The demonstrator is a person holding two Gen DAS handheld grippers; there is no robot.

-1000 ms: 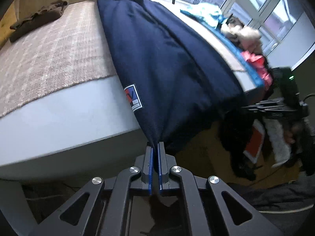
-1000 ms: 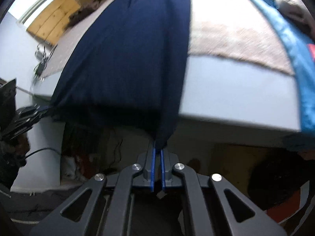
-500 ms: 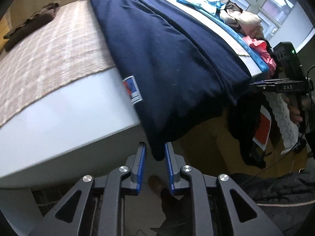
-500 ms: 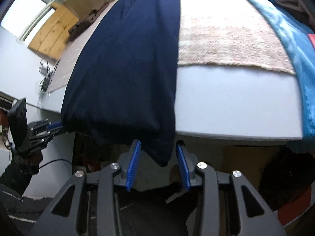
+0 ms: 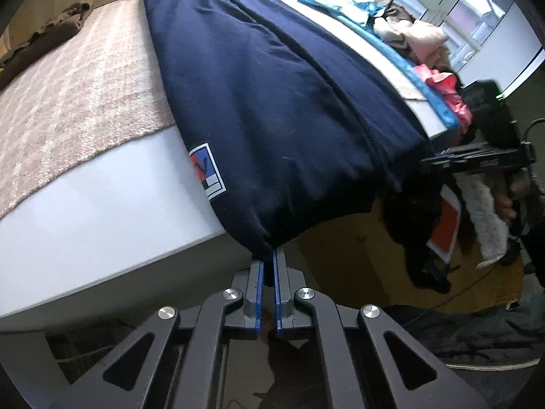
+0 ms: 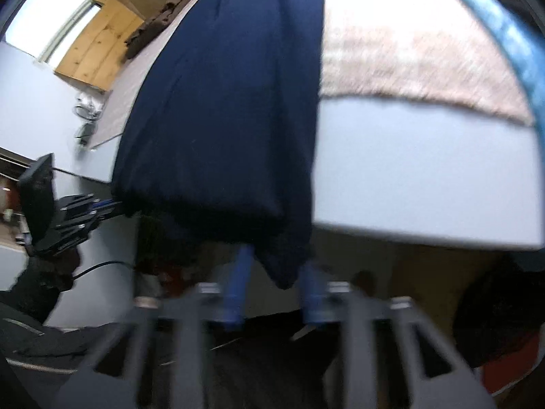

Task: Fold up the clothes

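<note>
Navy garment [image 5: 279, 109] | label [image 5: 207, 171] red-blue-white, unreadable | left claw [image 5: 268, 266] clamped on hem | right claw [image 6: 276, 286] apart, closing around corner

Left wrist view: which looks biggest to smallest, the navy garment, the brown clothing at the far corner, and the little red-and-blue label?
1. Navy garment: by far the largest, draped across the bed and over its edge.
2. Brown clothing: looks small, but it lies far from the camera, so its true size is unsure.
3. Label: smallest, sewn on the garment.
</note>
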